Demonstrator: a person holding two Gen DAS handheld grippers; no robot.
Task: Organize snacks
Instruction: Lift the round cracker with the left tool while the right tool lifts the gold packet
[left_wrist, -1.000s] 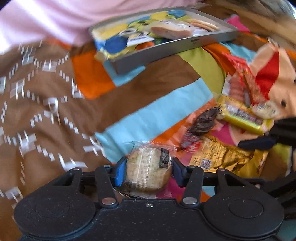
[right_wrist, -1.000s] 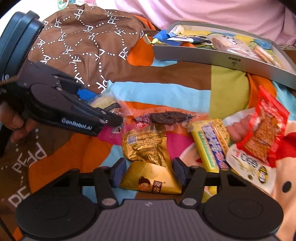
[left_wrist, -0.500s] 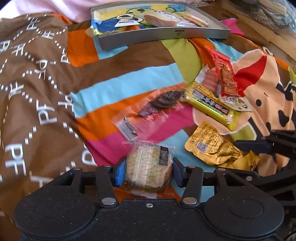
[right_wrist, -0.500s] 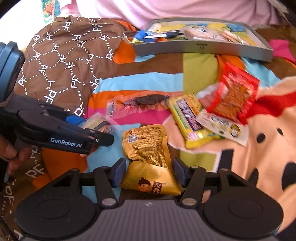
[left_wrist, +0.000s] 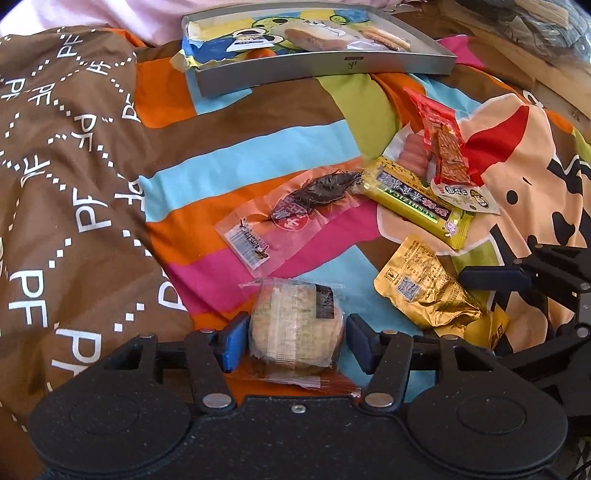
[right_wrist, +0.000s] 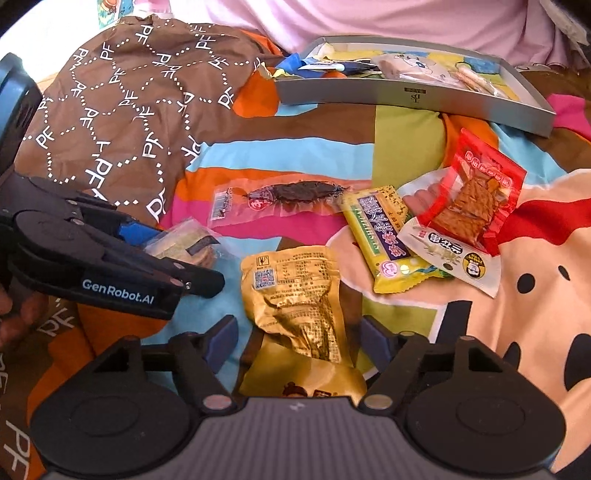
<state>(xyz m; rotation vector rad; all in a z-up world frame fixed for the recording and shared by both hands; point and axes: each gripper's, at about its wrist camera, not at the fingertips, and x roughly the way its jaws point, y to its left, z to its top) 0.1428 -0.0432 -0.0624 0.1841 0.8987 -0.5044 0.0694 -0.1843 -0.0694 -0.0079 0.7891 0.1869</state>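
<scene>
My left gripper (left_wrist: 293, 341) is shut on a round cake in a clear wrapper (left_wrist: 295, 325), held just above the striped blanket. In the right wrist view this gripper (right_wrist: 192, 273) sits at the left with the cake (right_wrist: 184, 243) in it. My right gripper (right_wrist: 297, 341) is open, and a crumpled gold snack packet (right_wrist: 295, 295) lies between its fingers with a gap on each side. The grey tray (left_wrist: 332, 70) at the far end holds several snacks.
Loose on the blanket lie a dark dried snack in a clear packet (right_wrist: 295, 194), a yellow-green bar (right_wrist: 384, 240), a red packet (right_wrist: 476, 195) and a white sausage packet (right_wrist: 443, 254). A brown patterned fold (left_wrist: 55, 166) rises at the left. A hand (right_wrist: 14, 317) holds the left gripper.
The right gripper's fingers have spread apart and let go of the gold packet. The left gripper, still holding the cake, has drawn back from the tray. Both views have steadied.
</scene>
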